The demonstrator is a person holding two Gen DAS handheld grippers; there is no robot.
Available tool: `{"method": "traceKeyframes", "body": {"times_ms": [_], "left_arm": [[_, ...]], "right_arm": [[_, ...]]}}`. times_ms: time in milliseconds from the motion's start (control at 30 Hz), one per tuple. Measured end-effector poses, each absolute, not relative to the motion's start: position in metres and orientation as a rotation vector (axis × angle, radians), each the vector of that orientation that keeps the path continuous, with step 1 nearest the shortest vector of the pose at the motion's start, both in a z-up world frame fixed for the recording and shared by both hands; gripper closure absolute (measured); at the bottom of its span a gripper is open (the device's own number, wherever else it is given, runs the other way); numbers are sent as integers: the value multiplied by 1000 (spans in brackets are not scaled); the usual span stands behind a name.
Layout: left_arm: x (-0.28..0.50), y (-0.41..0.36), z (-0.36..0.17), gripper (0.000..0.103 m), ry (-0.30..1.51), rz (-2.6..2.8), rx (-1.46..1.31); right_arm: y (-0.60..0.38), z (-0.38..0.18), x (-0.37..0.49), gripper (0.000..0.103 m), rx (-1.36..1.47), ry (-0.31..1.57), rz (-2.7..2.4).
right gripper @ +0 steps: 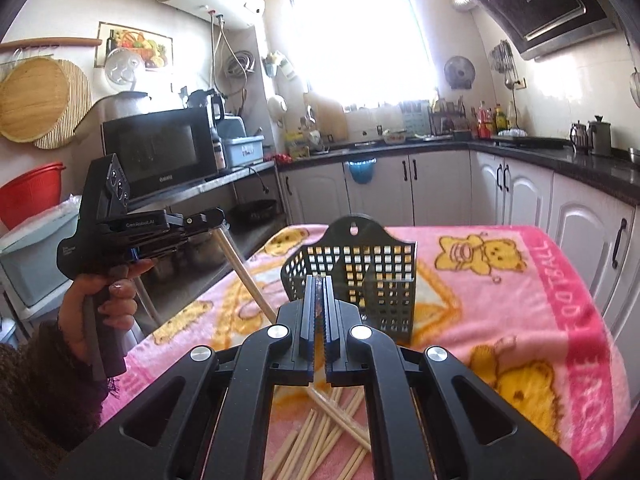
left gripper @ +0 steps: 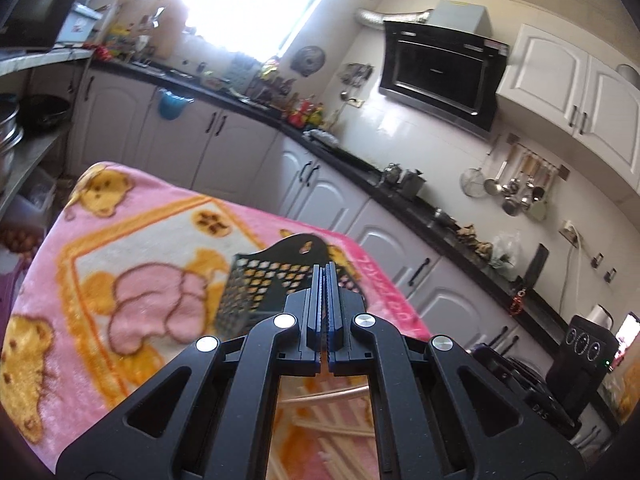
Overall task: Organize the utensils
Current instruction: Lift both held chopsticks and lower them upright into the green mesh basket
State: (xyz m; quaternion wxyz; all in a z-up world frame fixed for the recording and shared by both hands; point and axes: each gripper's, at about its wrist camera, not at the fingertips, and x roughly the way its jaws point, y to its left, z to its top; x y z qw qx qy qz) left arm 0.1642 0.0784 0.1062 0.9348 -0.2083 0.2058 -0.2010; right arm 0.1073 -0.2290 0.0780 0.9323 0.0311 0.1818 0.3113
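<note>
- While a chopstick [right gripper: 248, 280] is hanging from the left gripper [right gripper: 218, 216], slanting down toward the black utensil basket [right gripper: 372, 280], I judge the step in hand to be dropping it into a compartment; tipping the stick more upright and lining its low end over the open top should be helping.
- In the left wrist view the left fingers [left gripper: 318, 304] are looking pressed together; whether they are pinching the stick there I cannot tell.
- The right gripper [right gripper: 319, 312] is pinching something thin and brownish between its ribbed pads, probably another chopstick.
- Loose chopsticks [right gripper: 332, 428], pale, slim and smooth, are lying crisscrossed on the blanket just below the right gripper.
- The basket is rigid plastic lattice with a divider and hanging tab, standing on a fuzzy pink bear-print blanket [right gripper: 560, 320].
</note>
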Motion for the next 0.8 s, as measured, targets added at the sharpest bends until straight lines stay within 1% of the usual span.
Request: {"method": "traceKeyframes", "body": {"times_ms": [433,800], "left_arm": [[163,54,159,103,316,-479,-363],[176,56,195,103,248,-438,-323]], "right_arm": [[-253,119,109,100,76,264,572],[-258,151,130,100,53,183,542]]}}
